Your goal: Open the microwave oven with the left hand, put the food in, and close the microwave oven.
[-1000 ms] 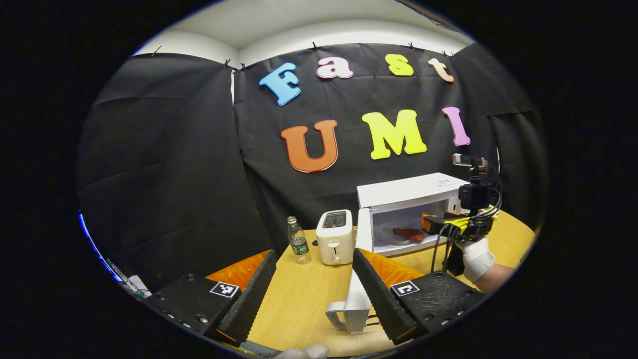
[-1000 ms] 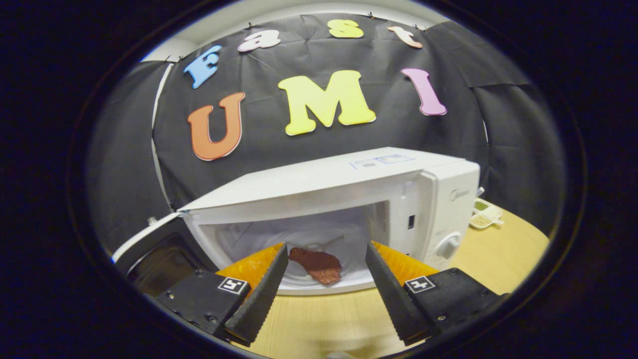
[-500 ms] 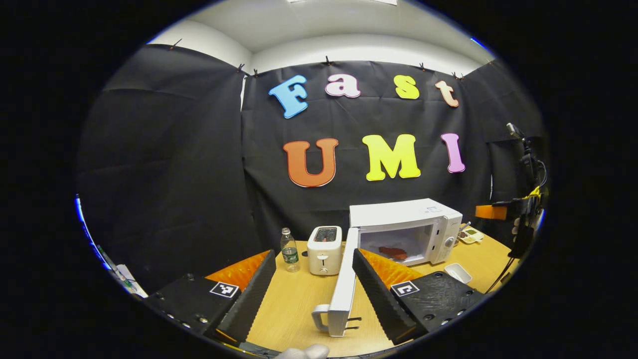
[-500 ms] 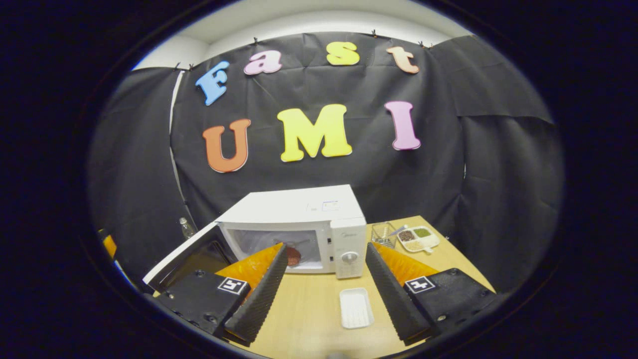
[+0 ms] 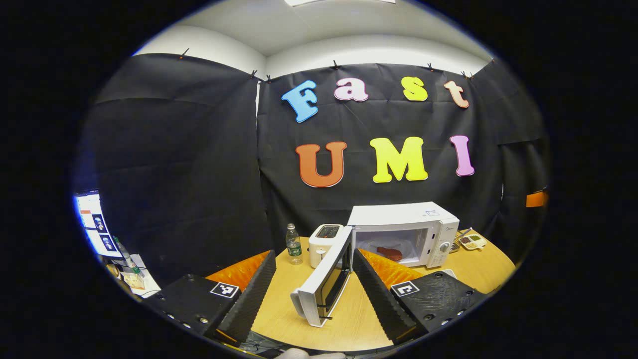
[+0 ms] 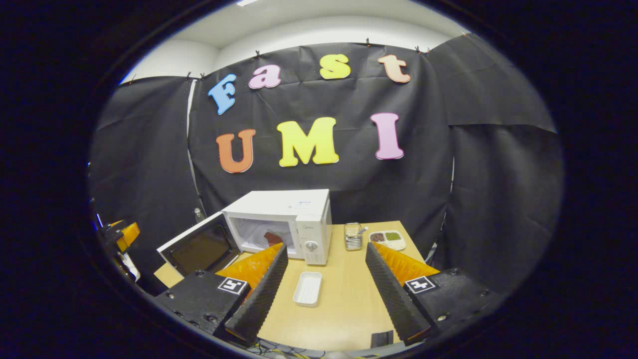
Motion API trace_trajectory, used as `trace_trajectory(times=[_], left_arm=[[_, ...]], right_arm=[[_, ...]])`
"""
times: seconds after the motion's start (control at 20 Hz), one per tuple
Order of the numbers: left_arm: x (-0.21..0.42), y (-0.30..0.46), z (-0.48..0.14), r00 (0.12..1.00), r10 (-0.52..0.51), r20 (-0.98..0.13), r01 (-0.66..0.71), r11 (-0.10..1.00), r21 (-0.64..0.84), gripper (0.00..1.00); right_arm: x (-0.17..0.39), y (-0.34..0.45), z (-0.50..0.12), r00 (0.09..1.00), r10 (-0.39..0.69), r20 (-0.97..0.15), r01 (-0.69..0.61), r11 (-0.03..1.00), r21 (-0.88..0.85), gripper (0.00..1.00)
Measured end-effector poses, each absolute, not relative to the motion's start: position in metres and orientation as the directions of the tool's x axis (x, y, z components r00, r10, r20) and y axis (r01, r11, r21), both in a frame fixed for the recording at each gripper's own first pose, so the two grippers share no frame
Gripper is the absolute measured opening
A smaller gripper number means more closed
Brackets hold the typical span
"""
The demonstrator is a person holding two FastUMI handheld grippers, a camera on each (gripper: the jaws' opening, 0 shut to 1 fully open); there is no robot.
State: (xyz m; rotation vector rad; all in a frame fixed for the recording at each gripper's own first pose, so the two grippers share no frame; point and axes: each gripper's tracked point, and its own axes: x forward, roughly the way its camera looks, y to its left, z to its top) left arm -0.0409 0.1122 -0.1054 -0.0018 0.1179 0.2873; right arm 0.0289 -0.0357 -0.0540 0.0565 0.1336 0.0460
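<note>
Microwave [image 5: 406, 232] door [image 5: 324, 281] open, food [image 5: 390, 253] inside, both tools empty

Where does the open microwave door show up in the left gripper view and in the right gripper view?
Left gripper view: the microwave door sits low at centre, edge-on, between the left tongs' fingers.
Right gripper view: the door is lower left, its dark window facing the camera.
Shared landmark: the white microwave that the door hinges on, with red food inside.
</note>
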Motion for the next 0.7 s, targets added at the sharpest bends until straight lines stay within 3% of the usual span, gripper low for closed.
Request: trace_trajectory(times=[0.05, 0.1, 0.15, 0.2, 0.25, 0.35, 0.4, 0.45, 0.6, 0.65, 0.7], left_arm=[[-0.042, 0.107, -0.114, 0.954, 0.266, -0.139, -0.268, 0.963, 0.001, 0.86], [-0.041, 0.101, -0.119, 0.959, 0.239, -0.154, -0.243, 0.970, -0.008, 0.90], [-0.041, 0.099, -0.122, 0.961, 0.227, -0.157, -0.230, 0.973, 0.001, 0.60], [-0.039, 0.105, -0.125, 0.962, 0.227, -0.149, -0.227, 0.974, 0.020, 0.30], [-0.037, 0.105, -0.129, 0.965, 0.215, -0.152, -0.213, 0.977, 0.034, 0.00], [-0.038, 0.112, -0.134, 0.964, 0.223, -0.146, -0.218, 0.975, 0.051, 0.03], [-0.038, 0.120, -0.134, 0.962, 0.237, -0.133, -0.228, 0.971, 0.075, 0.05], [-0.035, 0.126, -0.139, 0.960, 0.240, -0.142, -0.226, 0.968, 0.107, 0.07], [-0.026, 0.130, -0.155, 0.968, 0.209, -0.143, -0.185, 0.969, 0.166, 0.07], [-0.021, 0.129, -0.167, 0.969, 0.182, -0.167, -0.152, 0.973, 0.175, 0.00], [-0.014, 0.131, -0.178, 0.971, 0.167, -0.172, -0.136, 0.974, 0.180, 0.00]], right_arm=[[0.022, -0.044, -0.053, 0.991, 0.043, -0.129, -0.035, 0.997, 0.071, 0.90], [0.013, -0.047, -0.052, 0.992, 0.040, -0.119, -0.030, 0.996, 0.088, 1.00], [0.009, -0.051, -0.051, 0.992, 0.027, -0.120, -0.016, 0.995, 0.095, 1.00], [0.005, -0.054, -0.050, 0.993, 0.016, -0.121, -0.004, 0.995, 0.097, 0.90], [0.000, -0.054, -0.049, 0.993, 0.012, -0.121, 0.001, 0.994, 0.108, 1.00], [-0.005, -0.051, -0.047, 0.992, 0.006, -0.127, 0.011, 0.992, 0.128, 1.00], [-0.008, -0.052, -0.045, 0.992, -0.007, -0.129, 0.025, 0.990, 0.138, 0.90], [-0.010, -0.053, -0.043, 0.991, -0.020, -0.131, 0.038, 0.989, 0.142, 1.00], [-0.018, -0.046, -0.040, 0.990, -0.053, -0.133, 0.068, 0.991, 0.114, 1.00], [-0.021, -0.041, -0.040, 0.988, -0.057, -0.142, 0.074, 0.990, 0.118, 0.90], [-0.024, -0.035, -0.037, 0.988, -0.060, -0.145, 0.078, 0.989, 0.125, 0.90]])
